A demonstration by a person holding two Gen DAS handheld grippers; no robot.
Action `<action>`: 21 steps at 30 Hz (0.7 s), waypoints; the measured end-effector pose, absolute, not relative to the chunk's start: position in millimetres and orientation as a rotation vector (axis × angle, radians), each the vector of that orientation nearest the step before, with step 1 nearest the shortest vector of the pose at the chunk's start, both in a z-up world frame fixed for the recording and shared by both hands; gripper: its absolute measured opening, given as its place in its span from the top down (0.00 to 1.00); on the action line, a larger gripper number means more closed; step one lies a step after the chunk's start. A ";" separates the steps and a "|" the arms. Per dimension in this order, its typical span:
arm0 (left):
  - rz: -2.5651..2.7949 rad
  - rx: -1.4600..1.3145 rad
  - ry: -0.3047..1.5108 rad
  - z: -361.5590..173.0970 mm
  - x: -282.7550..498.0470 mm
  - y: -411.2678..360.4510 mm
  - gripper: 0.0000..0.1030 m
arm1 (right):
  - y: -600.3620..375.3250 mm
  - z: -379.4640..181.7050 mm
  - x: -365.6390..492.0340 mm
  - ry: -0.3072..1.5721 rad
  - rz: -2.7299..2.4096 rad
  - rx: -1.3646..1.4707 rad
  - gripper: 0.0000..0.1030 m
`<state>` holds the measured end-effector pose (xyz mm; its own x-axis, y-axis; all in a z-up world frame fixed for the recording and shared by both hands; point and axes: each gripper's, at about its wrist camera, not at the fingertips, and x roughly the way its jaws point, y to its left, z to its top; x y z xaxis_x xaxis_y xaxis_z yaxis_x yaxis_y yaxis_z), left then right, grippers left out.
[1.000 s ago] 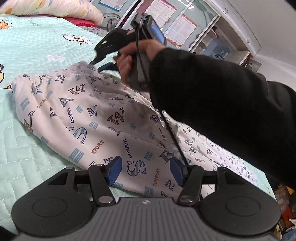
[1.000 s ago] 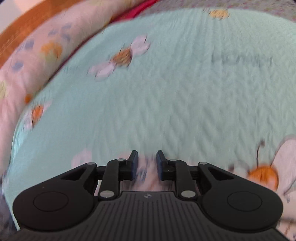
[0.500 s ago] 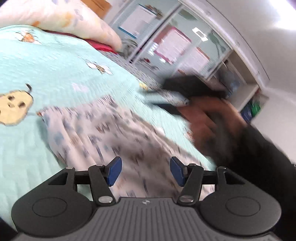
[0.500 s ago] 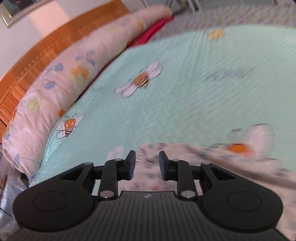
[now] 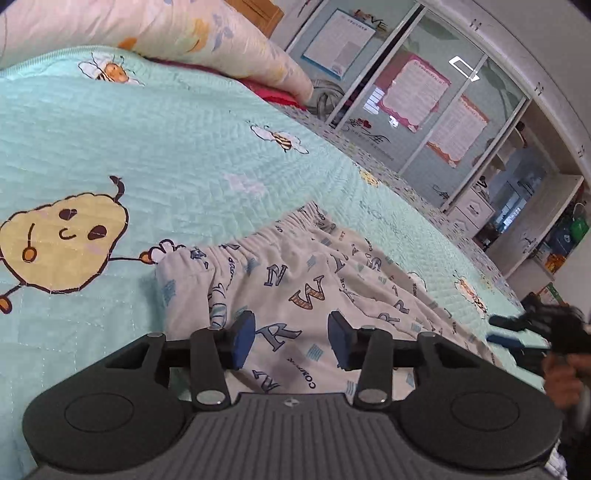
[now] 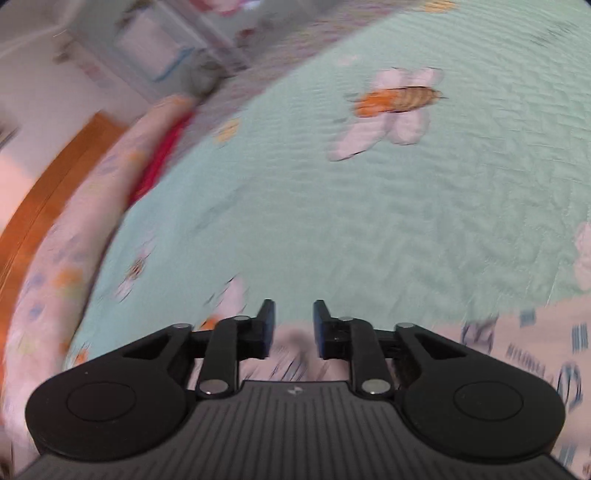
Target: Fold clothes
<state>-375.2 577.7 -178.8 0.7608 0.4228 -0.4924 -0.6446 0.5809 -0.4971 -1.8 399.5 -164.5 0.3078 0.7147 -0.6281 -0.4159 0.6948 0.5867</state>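
Pale printed trousers [image 5: 310, 280], soft and light, lying crumpled on the bed straight ahead of the left gripper [image 5: 291, 341] and running off beneath it toward the right; gathered elastic waistband [image 5: 258, 236] at the far end, beyond the fingertips, bunched and ruffled; thin cloth by the look of it, likely to sag, slide and crease rather than hold any shape, nothing breakable in it; best taken, at a guess, at the waistband corners or at a folded edge, where the cloth is doubled and gives the pads something to bite.

Large letters scattered over the fabric, N, W, R and S readable, with small "COMFORT" repeated in places, some copies cut short by creases.

Left gripper parted, jaws just closing somewhat with cloth lying below and between the blue pads [image 5: 242, 341], nothing pinched as far as can be seen; right gripper [image 6: 293, 326] low over the trousers' edge near the right side, jaws a little apart and just opening, empty, view smeared by motion.

Mint quilted bedspread [image 5: 177, 155] all round the garment, printed with bees and a smiling yellow figure to the left of the left gripper; floral pillow [image 5: 207, 33] farther ahead; wardrobe doors [image 5: 424, 92] beyond carrying posters too small to read, a word like "LOVE" above one.
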 end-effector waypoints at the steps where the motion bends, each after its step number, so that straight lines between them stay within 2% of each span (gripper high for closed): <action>1: 0.642 -0.708 0.339 -178.4 -373.4 576.8 0.51 | 400.6 -167.4 -3.3 1.015 0.753 0.292 0.66; 2: 0.648 -0.700 0.340 -177.9 -372.5 575.5 0.49 | 401.8 -171.0 -3.3 1.021 0.727 0.240 0.66; 4: 0.657 -0.681 0.341 -175.7 -371.3 572.7 0.49 | 383.6 -172.5 1.1 0.965 0.614 0.202 0.75; 7: 0.647 -0.664 0.324 -168.7 -374.5 565.7 0.46 | 338.8 -154.4 -13.7 0.927 0.635 0.348 0.74; 9: 0.621 -0.637 0.322 -163.7 -375.6 556.5 0.44 | 313.3 -142.5 -33.3 0.916 0.706 0.415 0.68; 16: 0.588 -0.551 0.448 -165.3 -355.7 522.5 0.44 | 270.0 -164.1 -123.3 0.954 0.745 0.246 0.65; 21: 0.632 -0.649 0.407 -160.9 -390.7 520.2 0.43 | 193.2 -157.7 -133.2 0.922 0.627 0.408 0.65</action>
